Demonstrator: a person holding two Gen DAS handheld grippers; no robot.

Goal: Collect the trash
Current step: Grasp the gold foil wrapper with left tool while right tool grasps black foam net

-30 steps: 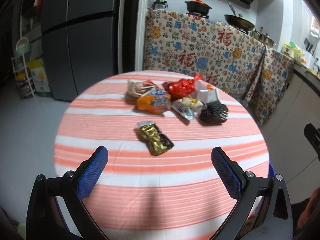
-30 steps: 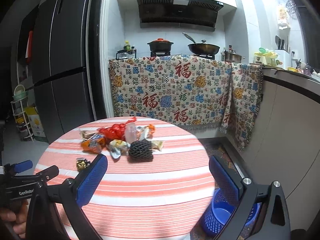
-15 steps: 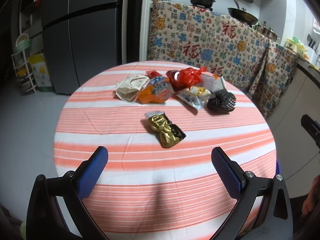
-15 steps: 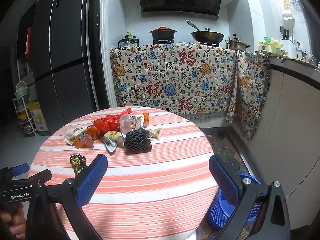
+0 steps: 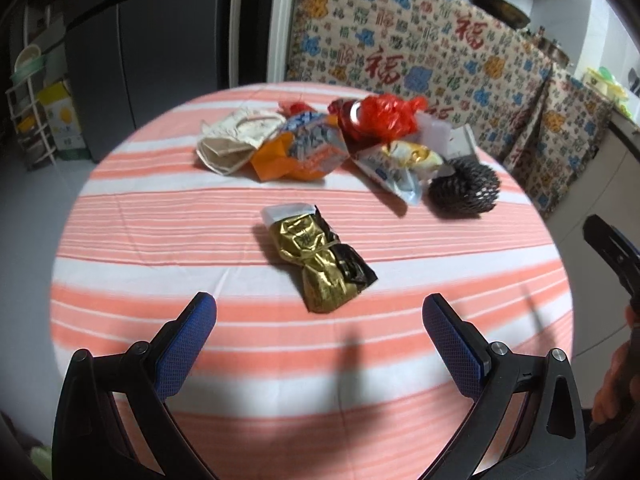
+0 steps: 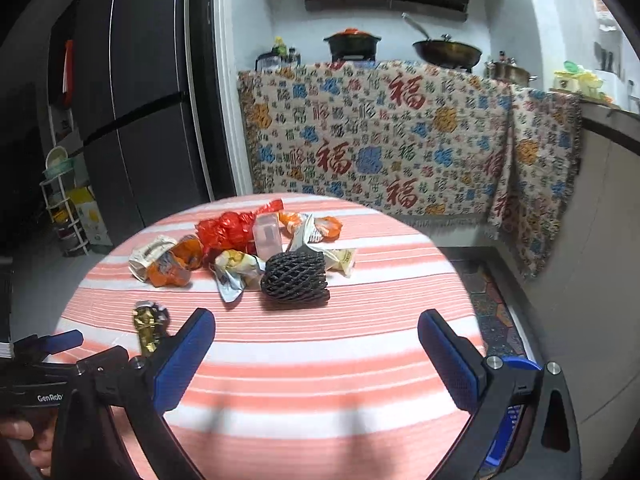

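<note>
A pile of trash lies on the round striped table (image 5: 160, 240): a gold foil wrapper (image 5: 316, 258) lies alone in front, with a beige bag (image 5: 236, 140), an orange packet (image 5: 304, 152), a red plastic bag (image 5: 380, 114) and a black foam net (image 5: 464, 192) behind. My left gripper (image 5: 318, 320) is open and empty, just short of the gold wrapper. My right gripper (image 6: 316, 332) is open and empty, short of the black foam net (image 6: 296, 282). The gold wrapper (image 6: 148, 324) lies at its left.
A blue basket (image 6: 508, 412) stands on the floor beyond the table's right edge. A dark fridge (image 6: 132, 100) stands at the left. A patterned cloth (image 6: 380, 144) hangs over the counter behind. A white rack (image 5: 28, 92) stands at the far left.
Both grippers have moved forward over the table toward the trash. The gold wrapper and the foam net now look larger and closer. Both stay open.
</note>
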